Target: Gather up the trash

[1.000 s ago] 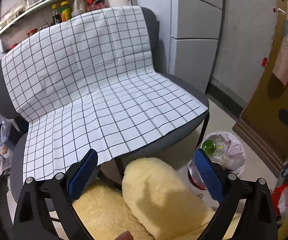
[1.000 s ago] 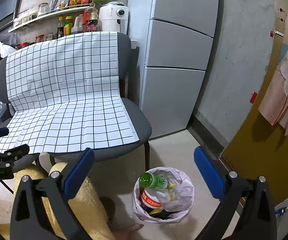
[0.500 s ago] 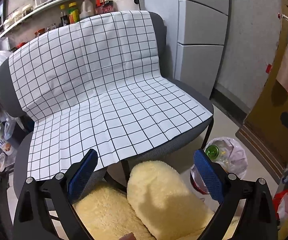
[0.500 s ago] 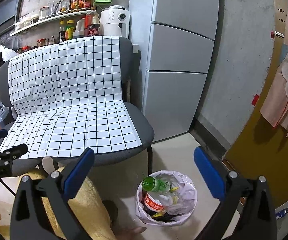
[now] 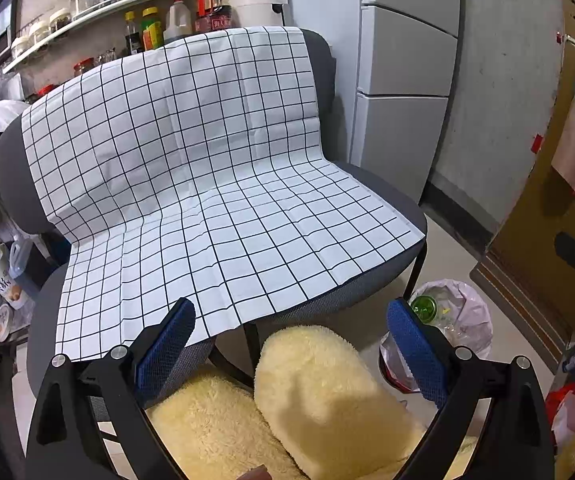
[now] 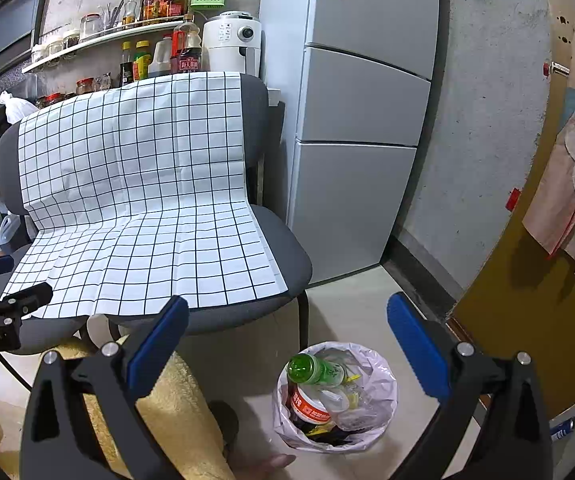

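Observation:
A small trash bin lined with a pale pink bag (image 6: 383,396) (image 5: 471,312) stands on the floor by the chair's right front leg. It holds a green-capped bottle (image 6: 315,370) (image 5: 423,305), a red-labelled cup (image 6: 307,406) and other scraps. My right gripper (image 6: 287,338) hangs open above and in front of the bin, with nothing between its blue pads. My left gripper (image 5: 291,338) is open too, empty, over the person's yellow fleece-clad legs (image 5: 327,392) before the chair seat. No loose trash shows on the white checked cloth (image 5: 207,208) (image 6: 147,208) covering the grey chairs.
A grey fridge (image 6: 367,120) stands right of the chairs, a concrete wall and a yellow-brown door (image 6: 527,320) further right. A shelf of bottles and jars (image 6: 143,48) and a white appliance (image 6: 231,44) sit behind the chairs. Clutter lies at the left (image 5: 3,280).
Both grippers have drawn back and risen a little, so the chairs and bin look smaller and lower. Both stay open and empty.

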